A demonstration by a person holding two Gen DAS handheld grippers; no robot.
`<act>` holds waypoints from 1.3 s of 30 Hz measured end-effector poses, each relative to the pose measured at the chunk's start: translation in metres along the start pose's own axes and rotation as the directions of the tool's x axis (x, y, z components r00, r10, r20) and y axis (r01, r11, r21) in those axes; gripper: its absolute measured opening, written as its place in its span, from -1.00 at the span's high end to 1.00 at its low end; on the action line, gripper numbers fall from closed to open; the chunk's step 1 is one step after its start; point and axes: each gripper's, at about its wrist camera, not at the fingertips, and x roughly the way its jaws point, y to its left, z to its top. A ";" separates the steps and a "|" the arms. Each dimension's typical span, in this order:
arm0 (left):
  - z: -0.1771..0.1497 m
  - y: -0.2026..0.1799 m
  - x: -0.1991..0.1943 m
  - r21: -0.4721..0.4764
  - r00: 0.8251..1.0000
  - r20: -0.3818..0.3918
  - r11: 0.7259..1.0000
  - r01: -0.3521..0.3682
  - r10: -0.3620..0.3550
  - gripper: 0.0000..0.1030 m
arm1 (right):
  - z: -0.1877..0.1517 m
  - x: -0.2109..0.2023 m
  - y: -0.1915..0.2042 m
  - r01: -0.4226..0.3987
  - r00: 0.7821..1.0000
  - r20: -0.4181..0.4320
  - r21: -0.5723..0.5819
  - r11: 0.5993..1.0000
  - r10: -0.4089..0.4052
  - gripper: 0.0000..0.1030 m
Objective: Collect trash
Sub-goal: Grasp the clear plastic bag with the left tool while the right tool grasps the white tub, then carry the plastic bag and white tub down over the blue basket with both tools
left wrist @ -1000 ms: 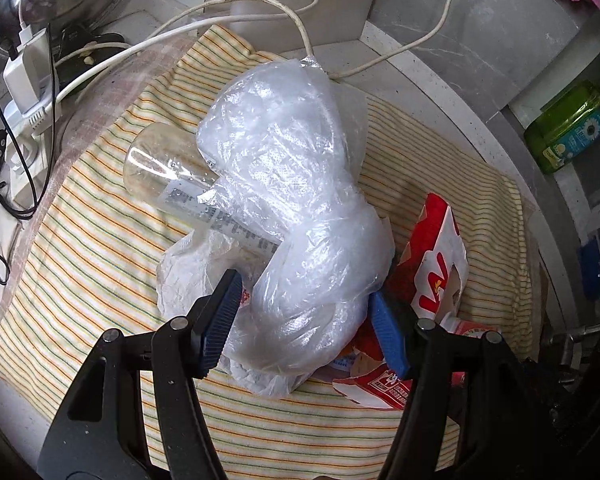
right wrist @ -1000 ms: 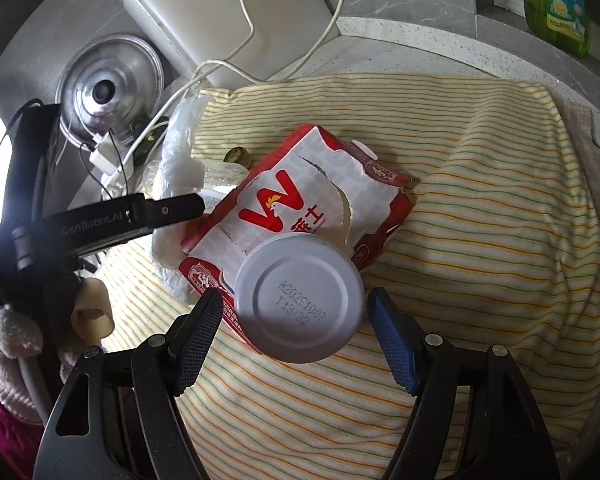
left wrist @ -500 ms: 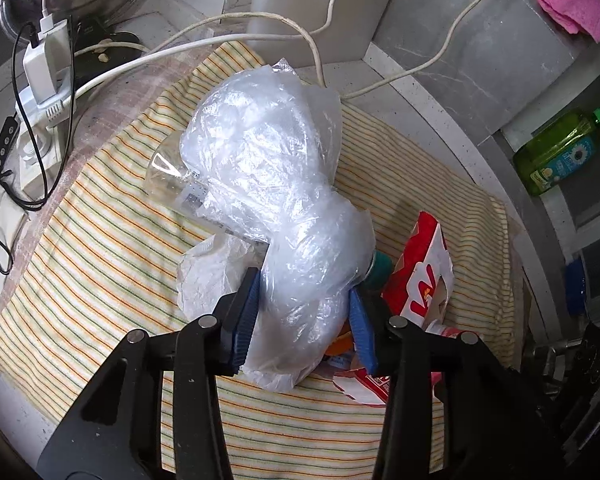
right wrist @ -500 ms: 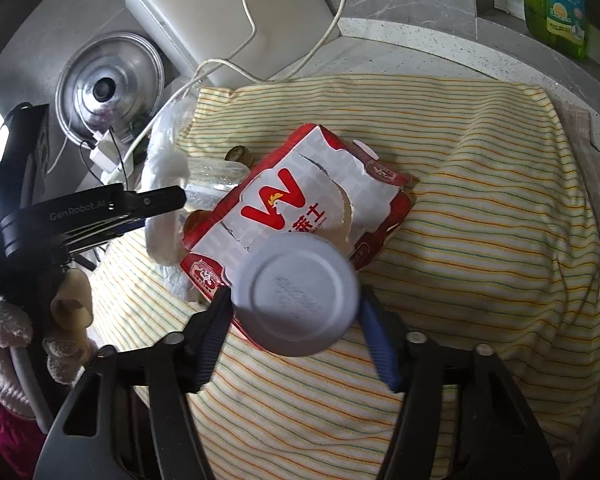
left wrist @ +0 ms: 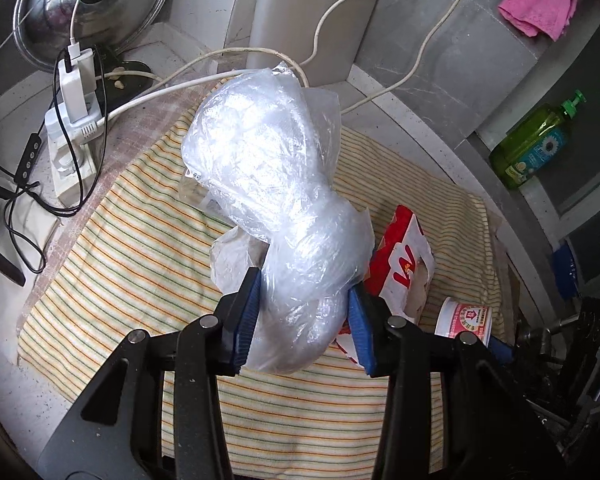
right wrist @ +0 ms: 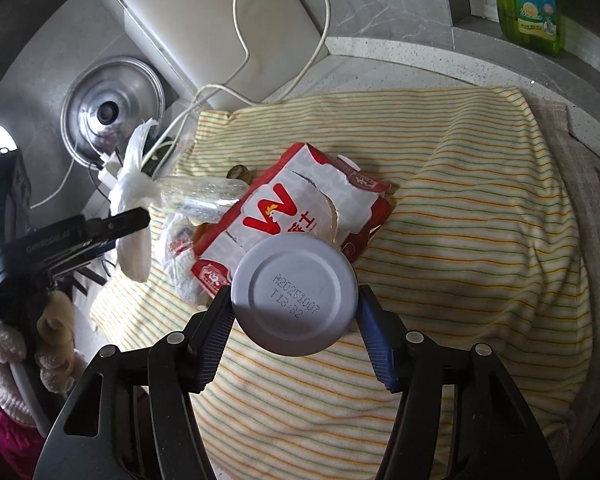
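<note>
My left gripper [left wrist: 302,320] is shut on a crumpled clear plastic bag [left wrist: 276,184] and holds it above the striped cloth [left wrist: 140,264]. My right gripper [right wrist: 294,320] is shut on a white paper cup [right wrist: 294,300], whose bottom faces the camera; the cup also shows in the left wrist view [left wrist: 466,318]. A red and white snack packet [right wrist: 296,216] lies on the cloth behind the cup, and shows in the left wrist view [left wrist: 404,264]. A clear plastic bottle [right wrist: 204,196] and a white tissue wad [right wrist: 180,272] lie left of the packet.
A power strip with plugs [left wrist: 72,136] and cables [left wrist: 340,12] lie at the cloth's far left. A steel pot lid [left wrist: 88,8] leans behind. A green soap bottle [left wrist: 536,144] stands on the right ledge. A white cutting board [right wrist: 220,28] leans at the back.
Both grippers closed: the left on the plastic bag and lifted it up, the right on the paper cup. The bottle under the bag is now mostly uncovered.
</note>
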 end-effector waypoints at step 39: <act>-0.173 0.078 -0.090 0.043 0.994 -0.091 0.997 0.069 -0.064 0.19 | -0.136 -0.037 0.104 -0.037 0.999 -0.016 -0.053 0.998 0.036 -0.16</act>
